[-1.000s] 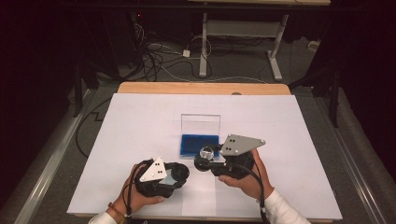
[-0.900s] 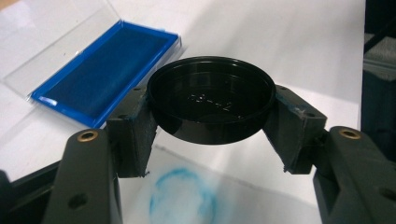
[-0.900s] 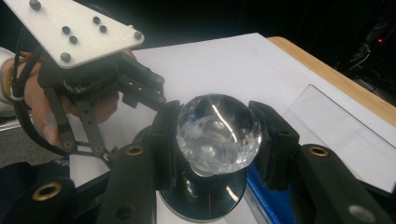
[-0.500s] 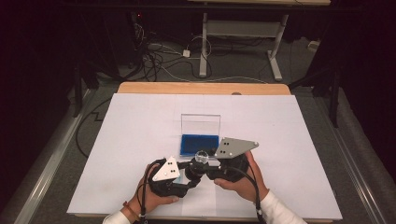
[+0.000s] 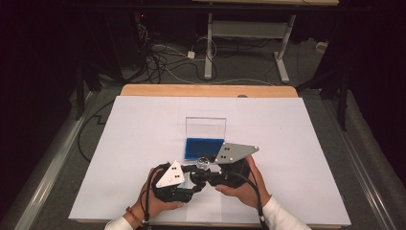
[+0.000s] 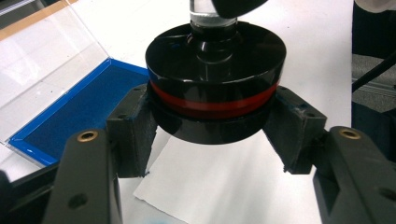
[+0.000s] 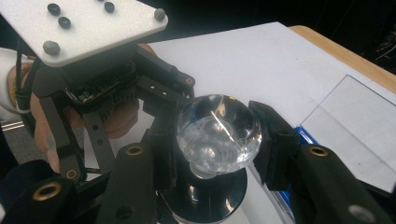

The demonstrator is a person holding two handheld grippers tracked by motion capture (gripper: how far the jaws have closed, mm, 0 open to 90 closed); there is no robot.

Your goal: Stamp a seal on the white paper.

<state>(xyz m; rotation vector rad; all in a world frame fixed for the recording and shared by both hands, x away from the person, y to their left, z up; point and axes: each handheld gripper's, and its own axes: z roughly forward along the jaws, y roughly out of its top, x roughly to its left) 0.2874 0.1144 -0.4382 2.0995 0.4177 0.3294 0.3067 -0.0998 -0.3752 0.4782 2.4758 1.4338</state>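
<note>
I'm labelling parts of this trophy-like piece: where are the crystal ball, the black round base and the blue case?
crystal ball (image 7: 218,135), right gripper view, middle of the glass sphere.
black round base (image 6: 215,51), left gripper view, glossy top face.
blue case (image 5: 204,147), high view, blue lining of its tray.

A glossy black base, smooth like lacquered plastic and ringed by a red band, is seen beneath a clear glass-like ball that is marked by bright reflections. Beside the base, a box is lined with matt blue felt-like cloth, and its lid is formed of clear, shiny plastic. Under the base, matt white paper is spread over a table edged in smooth light wood.
</note>
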